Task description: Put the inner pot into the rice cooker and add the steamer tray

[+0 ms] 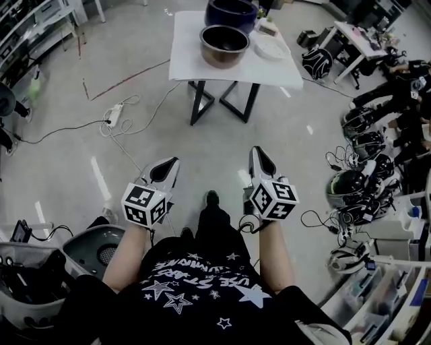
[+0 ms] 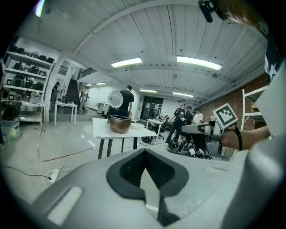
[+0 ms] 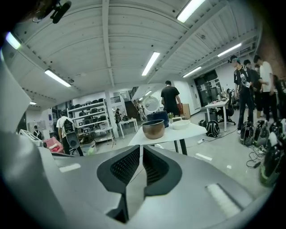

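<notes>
A white table (image 1: 202,64) stands far ahead on the grey floor. On it sit the bronze inner pot (image 1: 224,44), the dark blue rice cooker (image 1: 232,12) behind it, and the white steamer tray (image 1: 269,46) to the right. My left gripper (image 1: 172,163) and right gripper (image 1: 258,153) hang side by side in front of my body, well short of the table, both shut and empty. From the left gripper view, the inner pot (image 2: 119,123) is seen beyond its shut jaws. The right gripper view shows the pot (image 3: 153,129), cooker (image 3: 158,116) and tray (image 3: 181,124).
A power strip with cables (image 1: 114,114) lies on the floor to the left of the table. Helmets and cables (image 1: 347,185) crowd the right side. A backpack (image 1: 316,62) sits by a second table (image 1: 357,37). People (image 3: 246,89) stand in the background.
</notes>
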`<move>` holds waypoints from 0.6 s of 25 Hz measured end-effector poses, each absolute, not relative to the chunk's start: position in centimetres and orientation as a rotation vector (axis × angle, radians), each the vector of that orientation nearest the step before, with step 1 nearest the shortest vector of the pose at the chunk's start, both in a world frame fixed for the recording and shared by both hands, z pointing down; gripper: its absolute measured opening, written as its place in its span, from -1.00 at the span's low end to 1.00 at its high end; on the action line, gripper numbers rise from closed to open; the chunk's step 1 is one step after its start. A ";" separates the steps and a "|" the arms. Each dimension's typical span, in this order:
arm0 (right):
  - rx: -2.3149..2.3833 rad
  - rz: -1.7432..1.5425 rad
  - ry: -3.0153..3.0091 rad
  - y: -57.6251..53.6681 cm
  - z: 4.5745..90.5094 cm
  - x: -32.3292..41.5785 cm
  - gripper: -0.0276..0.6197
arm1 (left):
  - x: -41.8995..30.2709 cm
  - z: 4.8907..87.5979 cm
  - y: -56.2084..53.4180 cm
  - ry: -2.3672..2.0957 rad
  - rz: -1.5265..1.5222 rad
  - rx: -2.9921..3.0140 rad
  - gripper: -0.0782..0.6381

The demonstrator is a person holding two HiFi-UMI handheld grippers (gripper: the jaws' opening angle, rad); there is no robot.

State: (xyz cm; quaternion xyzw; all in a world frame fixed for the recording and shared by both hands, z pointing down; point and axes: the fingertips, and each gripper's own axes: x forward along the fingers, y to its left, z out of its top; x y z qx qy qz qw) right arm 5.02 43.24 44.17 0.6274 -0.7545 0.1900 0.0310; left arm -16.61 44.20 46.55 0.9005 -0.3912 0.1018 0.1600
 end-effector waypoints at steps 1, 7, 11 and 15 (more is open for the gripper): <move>1.922 0.598 -2.326 42.8 44.3 4.9 -0.75 | -16.6 46.7 44.0 -1.111 0.290 2.576 -0.77; 1.907 0.675 -2.322 36.6 46.4 5.6 0.15 | -15.6 47.8 38.4 -1.111 0.269 2.574 -0.05; 1.886 0.727 -2.324 29.8 47.7 6.6 0.38 | -14.9 48.4 32.0 -1.133 0.243 2.544 0.24; 1.869 0.763 -2.331 22.5 47.1 9.1 0.40 | -12.7 48.1 24.5 -1.138 0.269 2.518 0.32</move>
